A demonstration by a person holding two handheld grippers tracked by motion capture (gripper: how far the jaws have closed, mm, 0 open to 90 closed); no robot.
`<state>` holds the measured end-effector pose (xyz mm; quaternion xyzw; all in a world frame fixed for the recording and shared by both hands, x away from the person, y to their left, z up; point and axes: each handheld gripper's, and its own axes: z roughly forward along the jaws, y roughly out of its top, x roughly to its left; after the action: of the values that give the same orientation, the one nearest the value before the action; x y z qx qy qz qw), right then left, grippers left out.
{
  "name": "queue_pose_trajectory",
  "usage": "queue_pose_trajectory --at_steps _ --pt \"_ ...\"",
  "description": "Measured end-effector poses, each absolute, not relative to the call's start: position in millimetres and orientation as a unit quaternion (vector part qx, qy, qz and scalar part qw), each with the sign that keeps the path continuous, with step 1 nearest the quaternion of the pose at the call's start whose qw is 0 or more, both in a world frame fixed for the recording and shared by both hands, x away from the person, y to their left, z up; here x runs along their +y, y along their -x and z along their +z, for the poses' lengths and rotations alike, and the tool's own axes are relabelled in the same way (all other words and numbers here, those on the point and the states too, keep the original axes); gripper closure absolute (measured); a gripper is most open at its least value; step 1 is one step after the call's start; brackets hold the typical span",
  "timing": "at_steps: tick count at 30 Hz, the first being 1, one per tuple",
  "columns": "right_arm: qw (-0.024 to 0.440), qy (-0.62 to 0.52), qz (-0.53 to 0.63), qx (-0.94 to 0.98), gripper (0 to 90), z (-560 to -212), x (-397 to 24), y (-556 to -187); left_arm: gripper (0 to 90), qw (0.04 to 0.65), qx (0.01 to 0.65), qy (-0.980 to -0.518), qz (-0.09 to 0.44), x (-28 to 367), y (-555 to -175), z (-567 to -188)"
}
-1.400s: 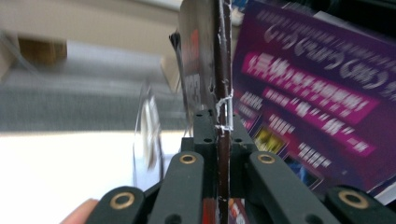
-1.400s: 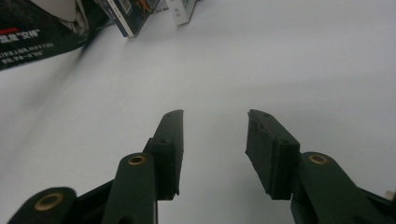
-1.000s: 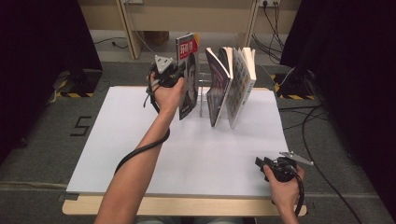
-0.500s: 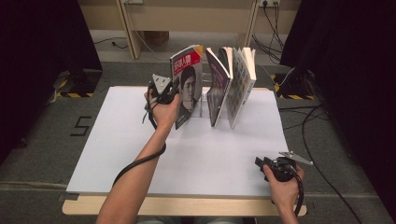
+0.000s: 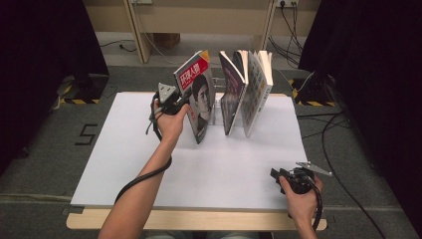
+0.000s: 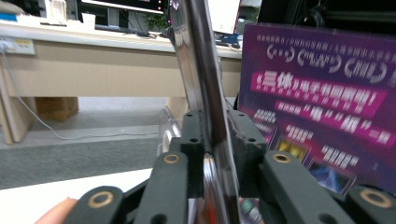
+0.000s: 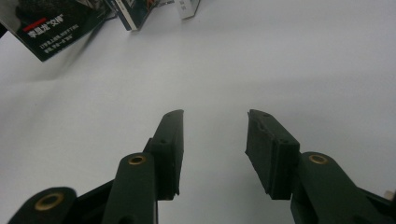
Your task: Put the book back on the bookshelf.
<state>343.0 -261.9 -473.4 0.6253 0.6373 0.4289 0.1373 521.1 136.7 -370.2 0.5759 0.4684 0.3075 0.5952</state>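
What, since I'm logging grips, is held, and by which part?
Left gripper jaws, which have just been opening, straddle the magazine at its edge, seemingly released; right gripper holds nothing.

White-topped table (image 5: 149, 164) with a bare wood strip along the near edge; magazine (image 5: 198, 97) leaning and two more magazines (image 5: 246, 89) upright in a clear rack (image 5: 217, 117) near the far edge, centre.

Left gripper (image 5: 183, 101) near the surface's far edge, jaws just opening; right gripper (image 5: 277, 175) rests at the near right corner, jaws apart.
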Motion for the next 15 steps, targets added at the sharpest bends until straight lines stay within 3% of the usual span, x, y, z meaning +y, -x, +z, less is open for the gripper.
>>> queue_pose_trajectory --at_steps 5,12,15 --pt "0.140 -0.623 0.431 0.638 57.4 -473 -264 -343 75.4 0.601 0.492 -0.564 0.281 132 -529 -360" --pt "0.131 -0.629 0.430 0.634 57.4 -475 -268 -343 85.9 0.608 0.500 -0.567 0.242 122 -530 -351" --pt "0.131 -0.629 0.429 0.635 57.4 -475 -268 -343 86.2 0.609 0.481 -0.577 0.254 116 -527 -342"
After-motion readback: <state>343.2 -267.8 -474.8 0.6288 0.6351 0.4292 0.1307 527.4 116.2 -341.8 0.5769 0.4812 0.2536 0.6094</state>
